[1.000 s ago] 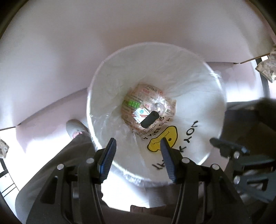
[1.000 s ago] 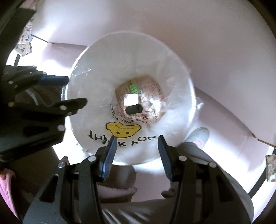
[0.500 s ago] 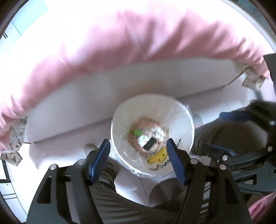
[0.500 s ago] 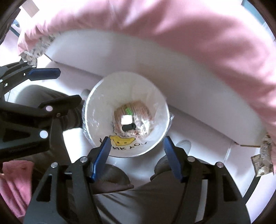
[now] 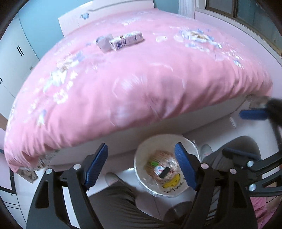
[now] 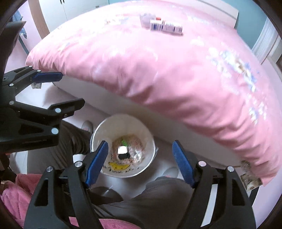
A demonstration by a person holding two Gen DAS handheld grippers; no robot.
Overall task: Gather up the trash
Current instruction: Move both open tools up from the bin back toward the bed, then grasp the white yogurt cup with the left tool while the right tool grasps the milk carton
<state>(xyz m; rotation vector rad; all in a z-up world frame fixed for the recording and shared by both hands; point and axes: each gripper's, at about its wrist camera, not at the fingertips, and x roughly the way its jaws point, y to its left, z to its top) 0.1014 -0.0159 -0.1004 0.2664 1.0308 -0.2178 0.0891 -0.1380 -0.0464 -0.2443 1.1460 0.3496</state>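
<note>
A white lined bin (image 5: 141, 169) (image 6: 102, 130) stands on the floor by the bed, with printed wrappers (image 5: 158, 163) (image 6: 134, 141) and a small black piece (image 5: 164, 172) (image 6: 123, 156) at its bottom. My left gripper (image 5: 141, 165) hangs high above the bin, jaws opening and nothing between them. My right gripper (image 6: 139, 163) is likewise above the bin, jaws opening and empty. On the pink bedspread (image 5: 141, 74) (image 6: 158, 67) lie a small carton (image 5: 126, 40) (image 6: 166, 26) and a pale bottle-like item (image 5: 104, 42) (image 6: 147, 20) beside it.
A person's grey trouser legs (image 5: 119, 207) (image 6: 158, 199) and shoes (image 5: 205, 149) (image 6: 87, 126) flank the bin on the white floor. White wardrobes (image 5: 15, 45) stand at the left, a window (image 5: 229, 8) at the far right. Each gripper shows in the other's view.
Both grippers have risen well above the bin and tilted up, so the bed top and its carton came into view. Both pairs of jaws have spread wider.
</note>
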